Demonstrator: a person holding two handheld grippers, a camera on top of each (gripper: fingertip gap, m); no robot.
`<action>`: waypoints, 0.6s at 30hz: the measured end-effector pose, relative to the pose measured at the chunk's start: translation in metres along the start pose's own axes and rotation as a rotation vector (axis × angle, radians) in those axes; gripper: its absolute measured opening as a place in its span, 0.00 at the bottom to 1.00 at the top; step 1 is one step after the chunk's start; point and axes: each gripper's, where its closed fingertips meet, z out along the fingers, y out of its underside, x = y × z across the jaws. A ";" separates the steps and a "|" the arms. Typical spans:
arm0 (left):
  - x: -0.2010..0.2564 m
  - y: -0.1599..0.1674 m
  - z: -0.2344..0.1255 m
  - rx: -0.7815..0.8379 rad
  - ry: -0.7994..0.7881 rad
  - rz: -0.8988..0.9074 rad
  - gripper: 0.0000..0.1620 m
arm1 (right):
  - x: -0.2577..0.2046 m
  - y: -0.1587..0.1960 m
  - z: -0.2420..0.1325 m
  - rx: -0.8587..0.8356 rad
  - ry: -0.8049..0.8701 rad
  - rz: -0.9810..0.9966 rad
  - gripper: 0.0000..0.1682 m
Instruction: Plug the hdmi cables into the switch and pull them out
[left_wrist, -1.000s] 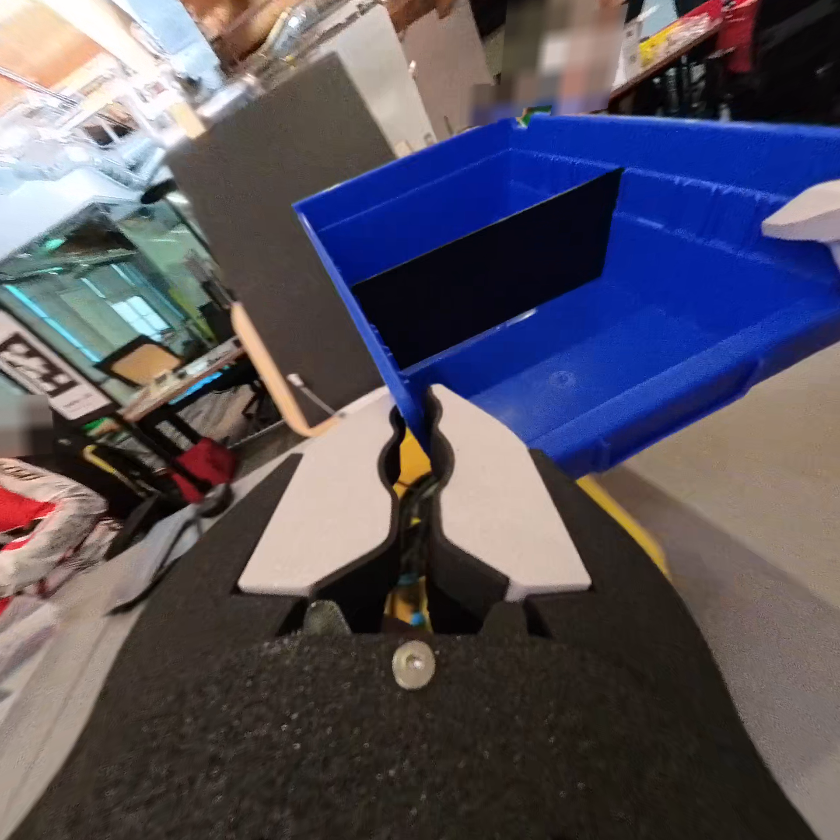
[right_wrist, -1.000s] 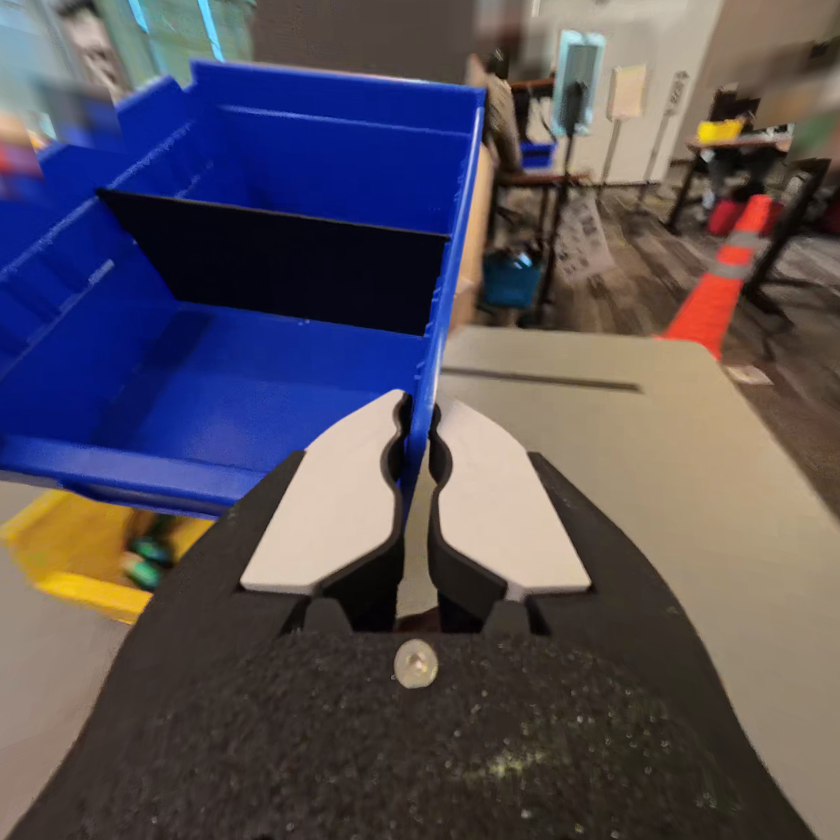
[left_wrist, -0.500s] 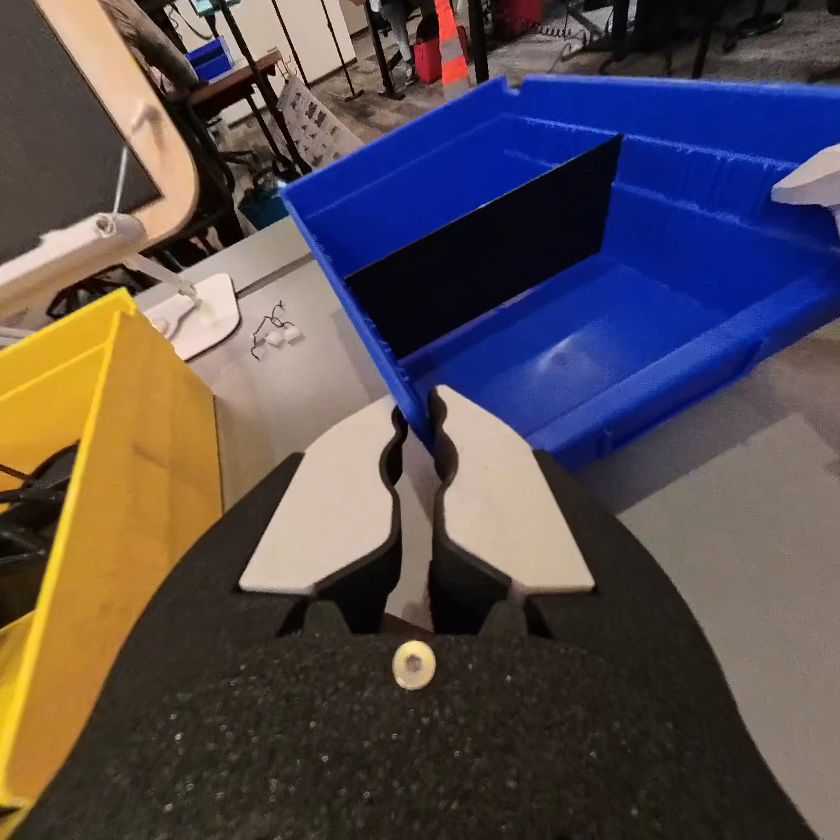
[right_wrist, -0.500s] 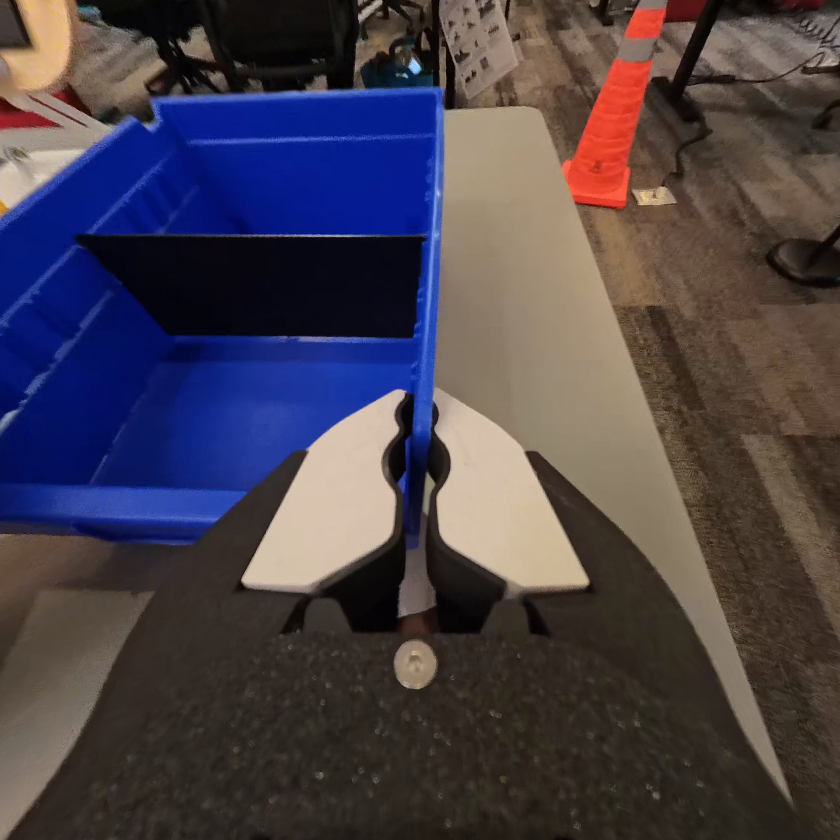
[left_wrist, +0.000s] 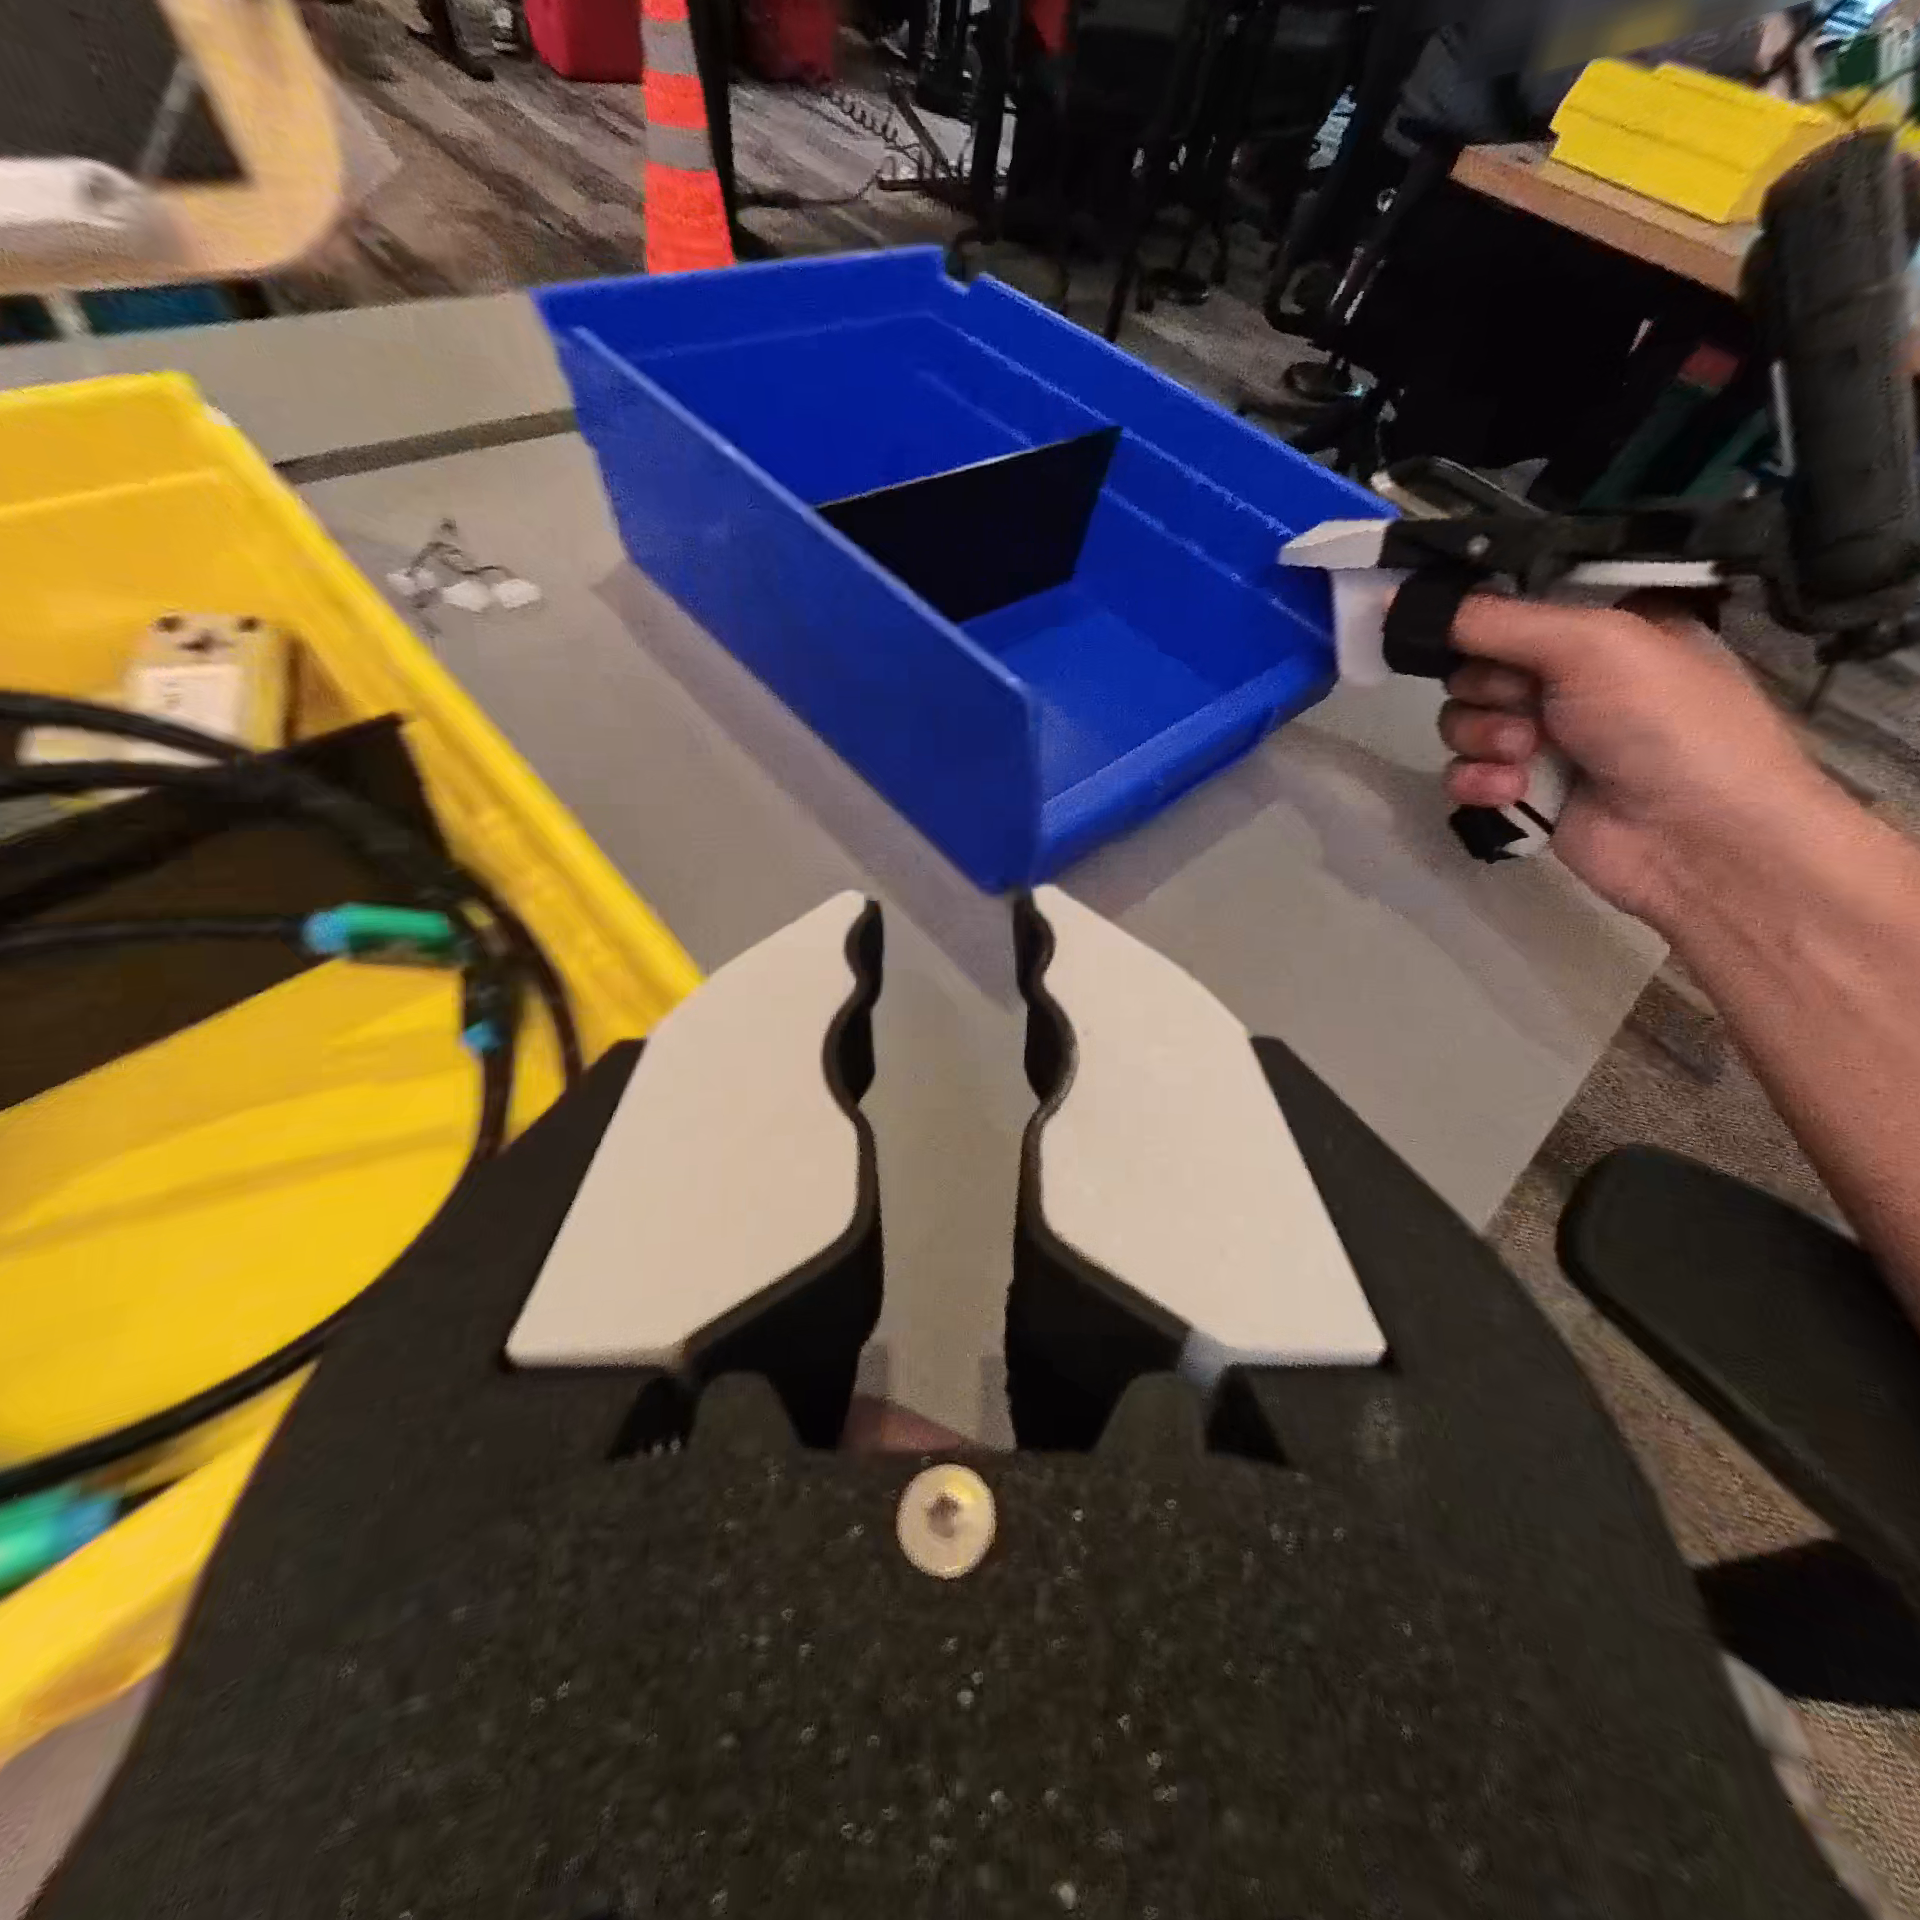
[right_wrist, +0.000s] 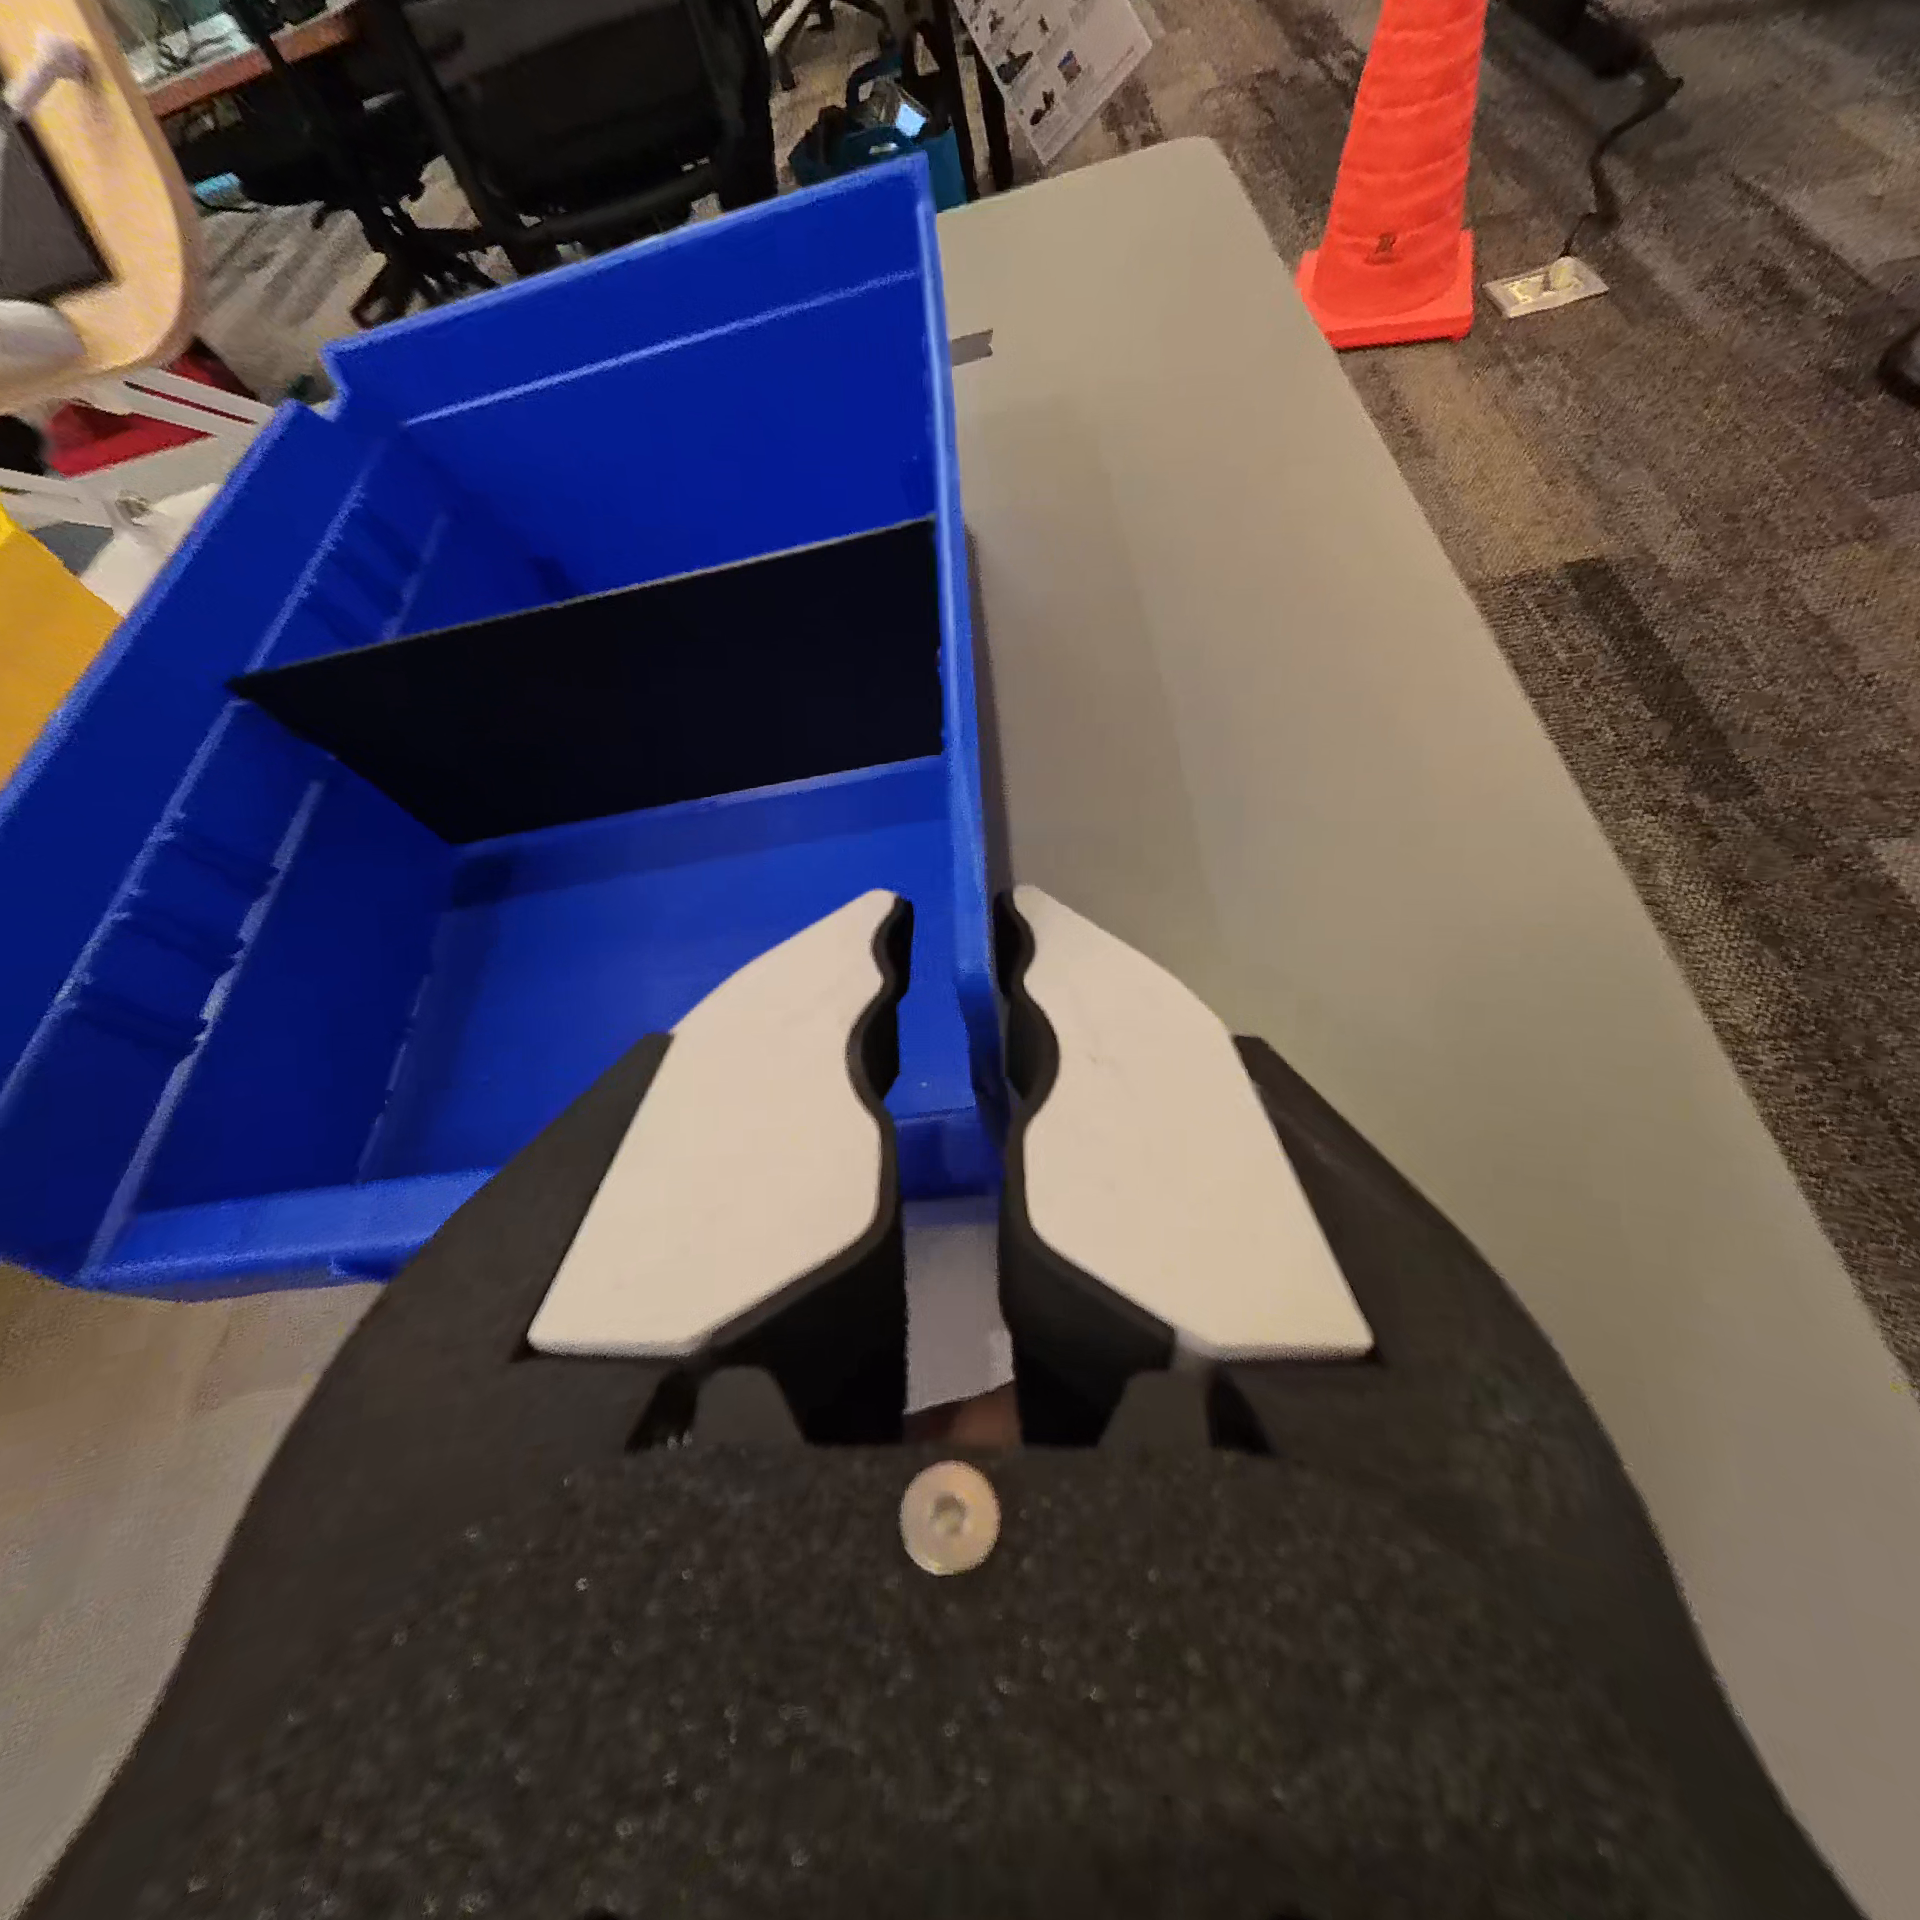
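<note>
Both grippers parted, empty, left gripper (left_wrist: 945, 914) right of cables (left_wrist: 416, 925) in yellow bin (left_wrist: 260, 1143), right gripper (right_wrist: 951, 909) straddling blue bin (right_wrist: 956, 623) wall

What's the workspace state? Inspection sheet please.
Surface: grey table, mostly bare.
Job's things: blue bin with black divider, empty; yellow bin beside it; beige box, possibly the switch, inside.
Clutter: small white bits on the table.
Grippers: left tool open, empty; right tool open, straddling the blue bin's wall.
Cables: black cables with green plugs in the yellow bin.
Surroundings: orange cone, chairs, carpet.
</note>
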 end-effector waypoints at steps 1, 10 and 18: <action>-0.017 0.000 -0.022 0.013 -0.029 -0.007 0.16 | 0.002 -0.002 -0.003 0.009 0.027 -0.019 0.09; -0.203 0.047 -0.132 0.087 -0.558 0.024 0.26 | -0.168 -0.030 -0.052 0.178 -0.136 -0.365 0.20; -0.226 0.073 -0.087 -0.044 -0.424 -0.134 0.15 | -0.331 0.079 0.000 0.066 -0.229 -0.300 0.33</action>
